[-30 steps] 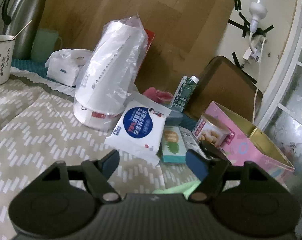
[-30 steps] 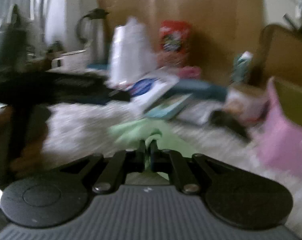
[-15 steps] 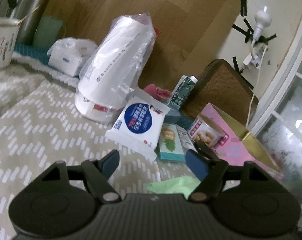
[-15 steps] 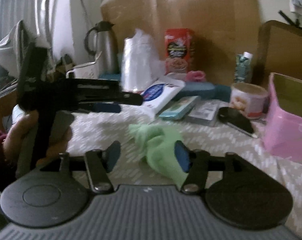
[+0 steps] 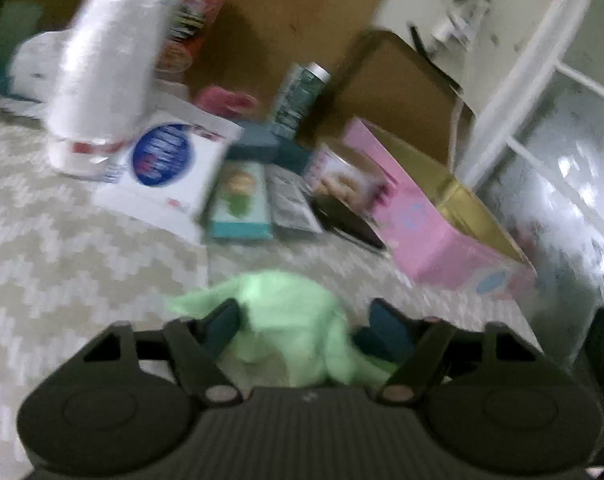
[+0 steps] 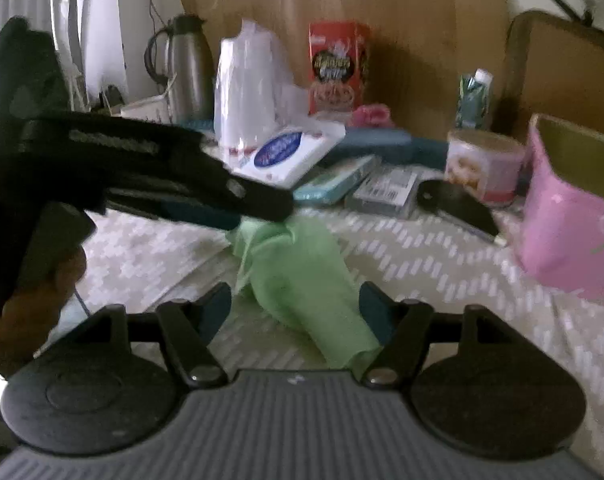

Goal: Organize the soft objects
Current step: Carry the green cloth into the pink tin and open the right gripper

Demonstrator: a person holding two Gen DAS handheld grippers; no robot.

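- Fingers of the left gripper (image 5: pixel 302 320) had just been closing, with the green cloth (image 5: pixel 293 320) between them; blur hid whether the pads yet pressed it, so a firm grip could not be told.
- Fingers of the right gripper (image 6: pixel 293 304) stood released, their jaws having just narrowed slightly; the cloth's near end lay between them, untouched as far as could be seen.
- The green cloth lay crumpled on the patterned bench cover (image 6: pixel 442 264), its far end under the left gripper's tips, which reached in from 9 o'clock in the right wrist view.
- By my judgement the task was at an early stage: the cloth was not yet folded or put away, and lifting and placing remained.
- At 2 o'clock of the cloth sat the open pink box (image 5: pixel 434 216), a likely destination, though that was only a guess.
- At 12 o'clock lay flat packets, with a white wipes pack (image 5: pixel 165 168) at 11 o'clock and a round tin (image 6: pixel 486 168) toward 1 o'clock.
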